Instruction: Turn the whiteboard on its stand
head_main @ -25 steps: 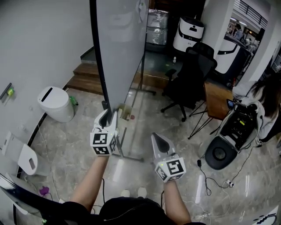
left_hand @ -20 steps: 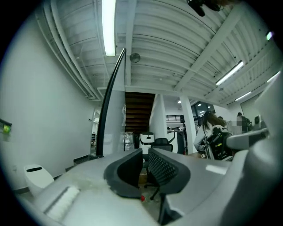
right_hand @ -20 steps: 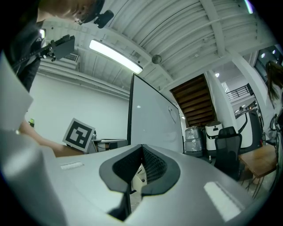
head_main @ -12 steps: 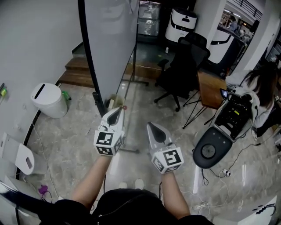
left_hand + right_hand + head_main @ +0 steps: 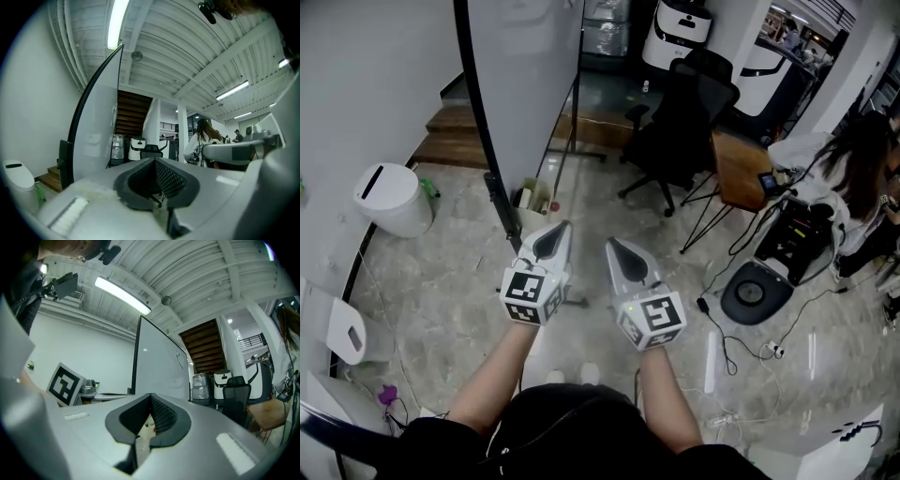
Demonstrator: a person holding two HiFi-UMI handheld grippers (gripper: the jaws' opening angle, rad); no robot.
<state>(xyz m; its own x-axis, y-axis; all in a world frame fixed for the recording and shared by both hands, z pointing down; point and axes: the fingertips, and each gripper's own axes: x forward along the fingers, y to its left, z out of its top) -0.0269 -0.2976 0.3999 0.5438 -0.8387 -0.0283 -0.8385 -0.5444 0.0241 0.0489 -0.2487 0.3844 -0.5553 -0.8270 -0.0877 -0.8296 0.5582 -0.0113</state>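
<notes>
Ahead and to my left, the whiteboard (image 5: 530,84) stands upright on its stand, its black frame edge (image 5: 478,122) turned toward me. In the left gripper view the whiteboard (image 5: 101,136) rises left of the jaws, apart from them; in the right gripper view the whiteboard (image 5: 159,366) sits straight ahead.

My left gripper (image 5: 557,229) is near the board's lower end with its jaws fully together on nothing. My right gripper (image 5: 614,247) is just beside it, likewise closed and empty.

At the board's foot sits a small box (image 5: 531,199); I cannot tell what is in it. Left of the board is a white bin (image 5: 389,199) with its lid down, and wooden steps (image 5: 450,141) lie behind. To the right a black chair (image 5: 680,131) crowds the board's far side, with a wooden desk (image 5: 736,169) beyond it. A seated person (image 5: 862,178), a round machine (image 5: 755,295) and loose cables (image 5: 731,347) fill the floor further right.
</notes>
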